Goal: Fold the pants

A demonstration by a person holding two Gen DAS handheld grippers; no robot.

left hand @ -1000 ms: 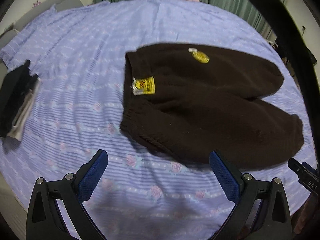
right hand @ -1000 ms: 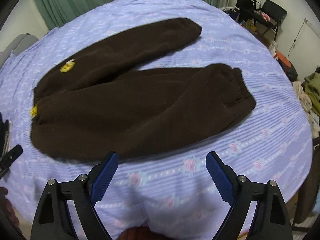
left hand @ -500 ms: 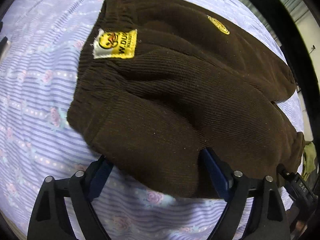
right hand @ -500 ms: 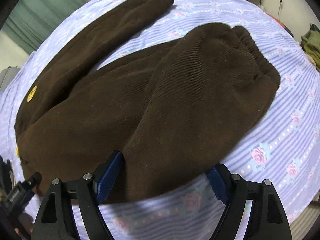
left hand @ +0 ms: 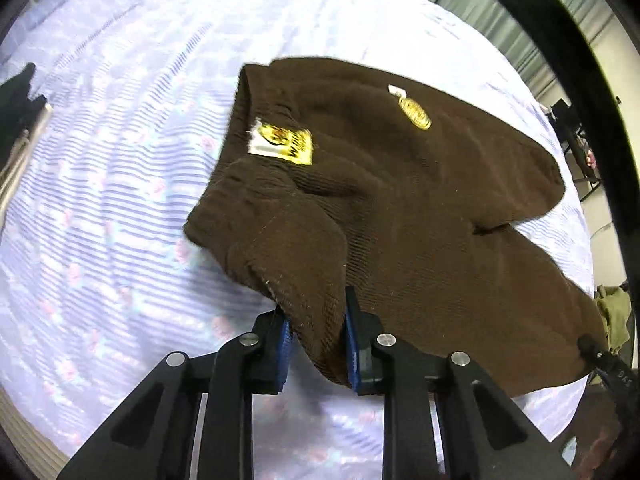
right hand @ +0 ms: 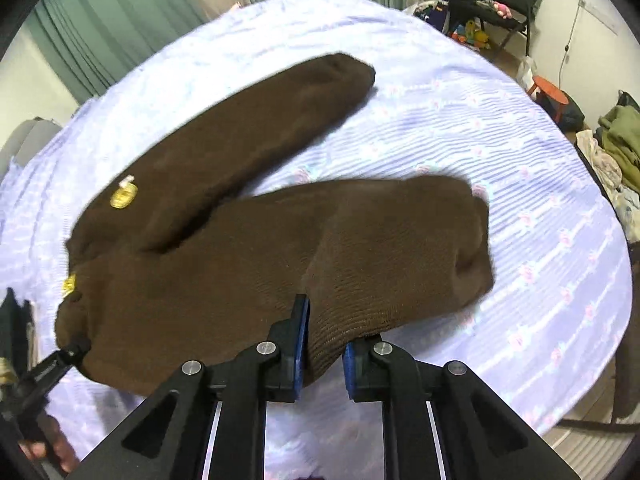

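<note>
Brown corduroy pants (left hand: pixel 400 200) lie on a bed with a lilac striped sheet (left hand: pixel 120 160). A yellow label (left hand: pixel 282 145) marks the waistband and a yellow badge (left hand: pixel 416 114) sits on the far leg. My left gripper (left hand: pixel 316 344) is shut on the near waistband corner and lifts it off the sheet. My right gripper (right hand: pixel 324 348) is shut on the near leg of the pants (right hand: pixel 280 240) close to its cuff (right hand: pixel 460 240), also raised. The far leg (right hand: pixel 248 132) lies flat. The left gripper's tip shows in the right wrist view (right hand: pixel 60 356).
A dark folded garment (left hand: pixel 18 108) lies at the sheet's left edge. Green curtains (right hand: pixel 120 12) hang behind the bed. A chair with toys (right hand: pixel 488 8), an orange stool (right hand: pixel 550 90) and a pile of clothes (right hand: pixel 618 148) stand to the right of the bed.
Both grippers moved down onto the pants' near edge and went from wide open to shut on the fabric. The gripped waistband corner and leg are now raised off the sheet.
</note>
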